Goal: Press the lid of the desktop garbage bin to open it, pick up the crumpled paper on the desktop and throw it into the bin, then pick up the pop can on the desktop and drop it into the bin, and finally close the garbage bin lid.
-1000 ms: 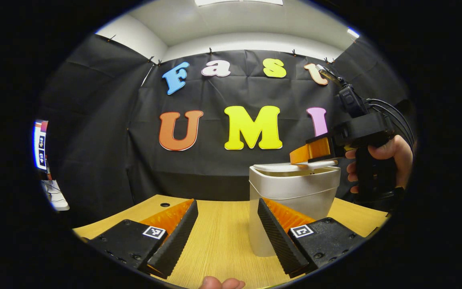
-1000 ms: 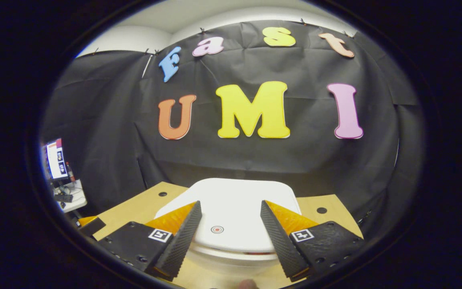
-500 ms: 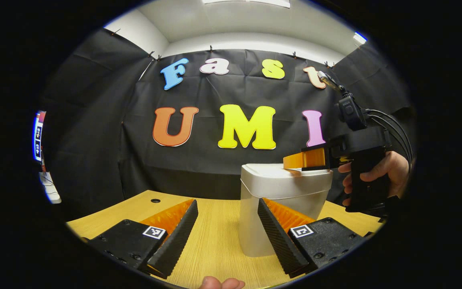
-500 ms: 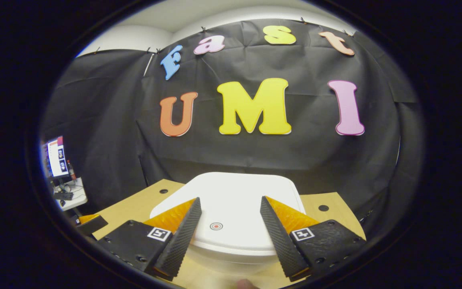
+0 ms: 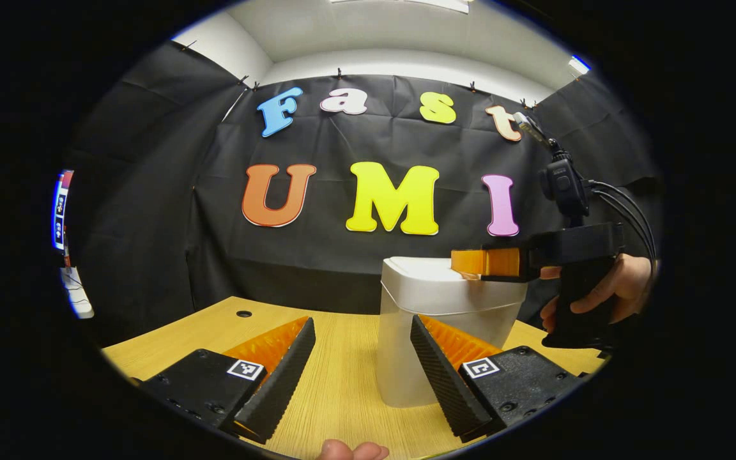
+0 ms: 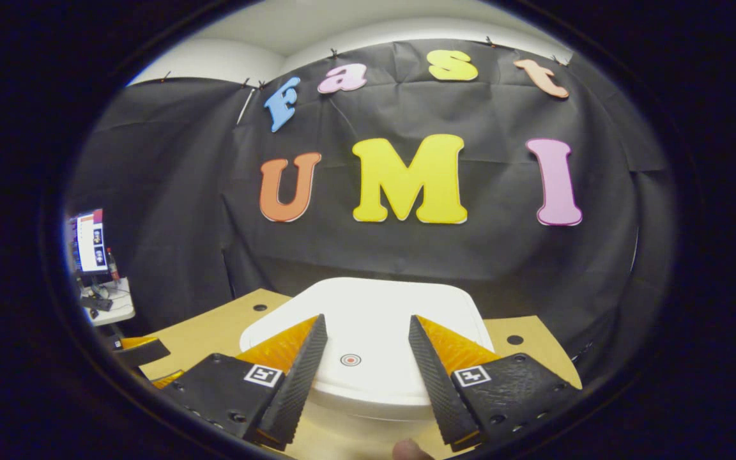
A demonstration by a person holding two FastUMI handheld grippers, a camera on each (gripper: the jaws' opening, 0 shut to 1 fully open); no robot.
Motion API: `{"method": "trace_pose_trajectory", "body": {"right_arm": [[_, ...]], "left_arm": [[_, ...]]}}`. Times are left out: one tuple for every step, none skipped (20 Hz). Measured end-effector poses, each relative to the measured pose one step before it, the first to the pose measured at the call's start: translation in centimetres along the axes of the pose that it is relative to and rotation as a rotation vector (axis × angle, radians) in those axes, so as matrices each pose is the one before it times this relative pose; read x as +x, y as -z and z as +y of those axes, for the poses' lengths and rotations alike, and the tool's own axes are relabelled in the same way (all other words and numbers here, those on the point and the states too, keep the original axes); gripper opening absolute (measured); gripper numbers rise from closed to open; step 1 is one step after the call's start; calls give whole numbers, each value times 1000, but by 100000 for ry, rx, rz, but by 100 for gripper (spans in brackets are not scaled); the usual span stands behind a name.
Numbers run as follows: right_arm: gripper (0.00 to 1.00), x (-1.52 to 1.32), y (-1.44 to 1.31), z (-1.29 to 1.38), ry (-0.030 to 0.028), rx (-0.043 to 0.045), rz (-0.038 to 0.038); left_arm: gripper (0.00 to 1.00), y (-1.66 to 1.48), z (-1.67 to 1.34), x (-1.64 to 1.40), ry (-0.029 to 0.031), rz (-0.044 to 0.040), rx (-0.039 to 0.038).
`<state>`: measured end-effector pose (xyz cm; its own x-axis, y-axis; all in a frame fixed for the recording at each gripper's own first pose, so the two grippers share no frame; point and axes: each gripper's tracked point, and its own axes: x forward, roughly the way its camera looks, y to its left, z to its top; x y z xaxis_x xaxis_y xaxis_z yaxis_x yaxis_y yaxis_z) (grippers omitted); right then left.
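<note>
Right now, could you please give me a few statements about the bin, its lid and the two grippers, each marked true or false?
1. The garbage bin stands upright on the wooden desktop. True.
2. The bin's lid stands wide open. False: it lies flat on the bin, closed.
3. The right gripper is over the lid, held by a hand. True.
4. The left gripper is shut on a pop can. False: its jaws are apart with nothing between them.
5. The lid has a small round mark near its front. True.
</note>
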<state>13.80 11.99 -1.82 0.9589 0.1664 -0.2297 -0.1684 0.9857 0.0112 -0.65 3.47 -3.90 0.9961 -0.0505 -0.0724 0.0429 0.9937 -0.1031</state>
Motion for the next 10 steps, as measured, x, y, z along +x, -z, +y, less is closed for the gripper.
{"method": "trace_pose_trajectory", "body": {"right_arm": [[81,-248,-143,-525,2655,580,-1540],[90,205,-423,-285,1765,2000,-2487],[98,-99,53,-10,-48,1369,-445],[99,-208,114,-134,-120,-151,-458],[99,1,-150,-123,190,-91,-657],[99,-65,-119,-217,629,50,-516],[96,-155,-153,-371,1521,-253,-598],[96,-247,-196,-162,526,-279,-1018],[95,-347,-299,226,-1581,-757,-1892],[95,-378,-233,385,-2899,-973,-2007]], "left_arm": [[97,-242,177,-65,-977,-587,797],[97,-208,197,-161,-1045,-630,900],[96,-195,145,-91,-963,-544,930],[96,-209,99,-37,-830,-469,831],[97,-257,187,-72,-822,-573,658],[97,-221,58,-12,-491,-451,500],[96,-215,-85,-44,-246,-340,345],[97,-12,-33,13,-123,-313,169],[96,-68,-119,-6,9,-4,-27],[96,-21,-119,104,119,229,-91]]}}
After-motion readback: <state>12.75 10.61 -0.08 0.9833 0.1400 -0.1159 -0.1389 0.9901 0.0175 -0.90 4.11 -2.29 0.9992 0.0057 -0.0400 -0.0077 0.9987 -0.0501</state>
